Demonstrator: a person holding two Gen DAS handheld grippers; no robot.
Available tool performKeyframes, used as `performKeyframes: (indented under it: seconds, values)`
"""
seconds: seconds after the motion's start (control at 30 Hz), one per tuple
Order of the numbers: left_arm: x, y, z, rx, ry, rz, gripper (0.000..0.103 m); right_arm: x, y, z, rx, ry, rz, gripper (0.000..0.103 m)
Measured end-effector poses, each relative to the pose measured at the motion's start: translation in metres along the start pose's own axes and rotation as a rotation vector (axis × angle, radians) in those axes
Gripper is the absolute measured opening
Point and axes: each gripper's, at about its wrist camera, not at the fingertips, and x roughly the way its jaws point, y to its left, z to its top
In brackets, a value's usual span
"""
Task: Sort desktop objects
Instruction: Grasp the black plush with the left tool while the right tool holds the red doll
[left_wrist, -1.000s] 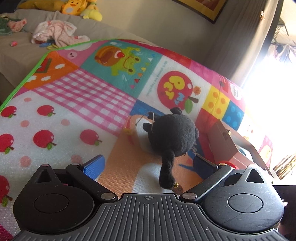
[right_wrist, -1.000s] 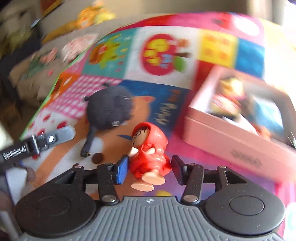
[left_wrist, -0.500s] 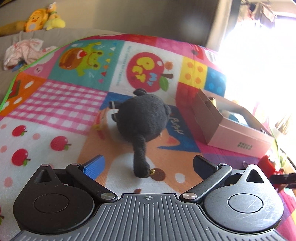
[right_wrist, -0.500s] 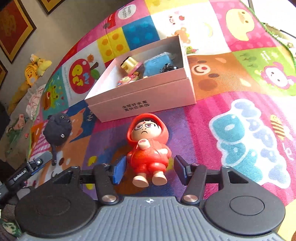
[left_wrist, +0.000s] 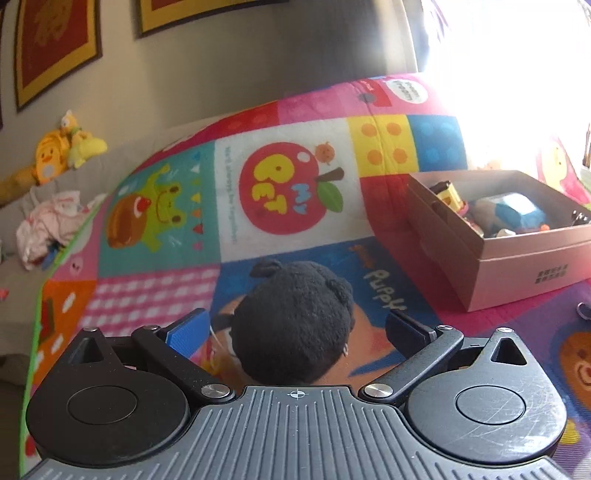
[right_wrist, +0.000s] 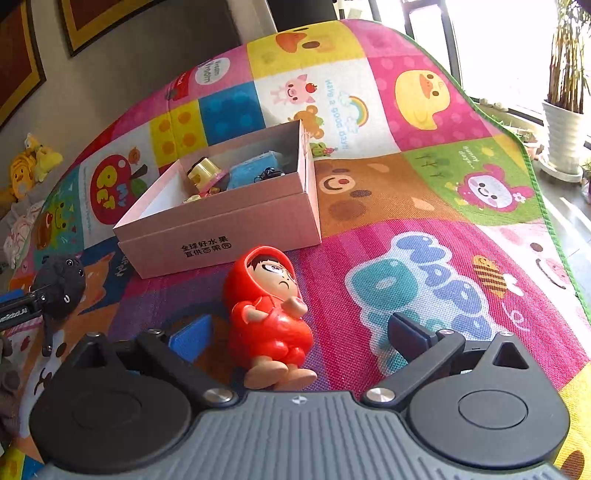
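R gripper (right_wrist: 301, 332) fingers opening, red hooded plastic figurine (right_wrist: 269, 317) freed; L gripper (left_wrist: 295, 328) fingers wide, straddling black fuzzy plush (left_wrist: 291, 321). Next: pinch plush, into pink cardboard box (left_wrist: 532, 273).

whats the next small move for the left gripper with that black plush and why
Probably close the left gripper on the black plush toy. The toy already sits between its open fingers, with gaps on both sides, and the pink box holding other sorted items stands open just to the right. The right gripper is opening off the red hooded figure, so it looks occupied.
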Motion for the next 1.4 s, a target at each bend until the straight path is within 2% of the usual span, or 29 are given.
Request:
performKeyframes:
  seconds: [0.13, 0.2, 0.43, 0.47, 0.5, 0.67, 0.7, 0.77, 0.9, 0.93, 0.97, 1.07, 1.1, 1.2, 1.23, 1.4]
  values:
    - [0.016, -0.015, -0.001, 0.152, 0.008, 0.042, 0.103, -0.001, -0.003, -0.001, 0.02, -0.006, 0.011, 0.103]
    - [0.021, -0.018, -0.004, 0.175, 0.031, 0.045, 0.103, 0.001, -0.004, -0.001, 0.032, -0.003, 0.015, 0.103]
    - [0.024, -0.012, -0.006, 0.134, 0.061, 0.026, 0.102, 0.001, -0.006, 0.0, 0.047, -0.01, 0.025, 0.103]
    - [0.025, -0.01, -0.005, 0.129, 0.063, 0.027, 0.098, 0.001, -0.006, 0.0, 0.045, -0.01, 0.025, 0.103]
    - [0.026, -0.009, -0.004, 0.126, 0.063, 0.038, 0.087, 0.001, -0.006, 0.0, 0.046, -0.01, 0.025, 0.103]
    - [0.02, 0.002, 0.003, 0.088, 0.075, 0.0, 0.08, 0.001, -0.006, 0.0, 0.048, -0.01, 0.026, 0.103]
    - [0.014, 0.003, 0.004, 0.08, 0.078, -0.024, 0.08, 0.001, -0.006, 0.0, 0.047, -0.01, 0.026, 0.103]
    - [-0.006, 0.004, 0.011, 0.052, 0.09, -0.135, 0.08, 0.001, -0.006, 0.0, 0.045, -0.01, 0.024, 0.103]
    - [-0.034, 0.008, 0.023, -0.054, 0.225, -0.487, 0.08, 0.002, -0.006, 0.0, 0.041, -0.01, 0.019, 0.103]
    - [-0.037, 0.007, 0.024, -0.062, 0.252, -0.559, 0.08, 0.002, -0.006, 0.0, 0.041, -0.01, 0.02, 0.103]
    - [-0.04, 0.005, 0.025, -0.058, 0.261, -0.59, 0.081, 0.002, -0.007, 0.0, 0.042, -0.011, 0.021, 0.103]
    - [-0.041, -0.011, 0.025, 0.021, 0.252, -0.557, 0.081, 0.002, -0.007, 0.0, 0.046, -0.011, 0.024, 0.103]
    - [-0.037, -0.015, 0.024, 0.031, 0.255, -0.542, 0.086, 0.002, -0.007, 0.0, 0.047, -0.011, 0.025, 0.103]
    - [-0.025, -0.023, 0.024, 0.042, 0.258, -0.488, 0.089, 0.002, -0.007, 0.001, 0.047, -0.012, 0.024, 0.103]
    - [-0.025, -0.022, 0.024, 0.05, 0.245, -0.466, 0.093, 0.002, -0.007, 0.0, 0.047, -0.012, 0.024, 0.103]
    - [-0.029, -0.004, 0.038, 0.042, 0.142, -0.354, 0.097, 0.002, -0.008, 0.001, 0.049, -0.012, 0.026, 0.103]
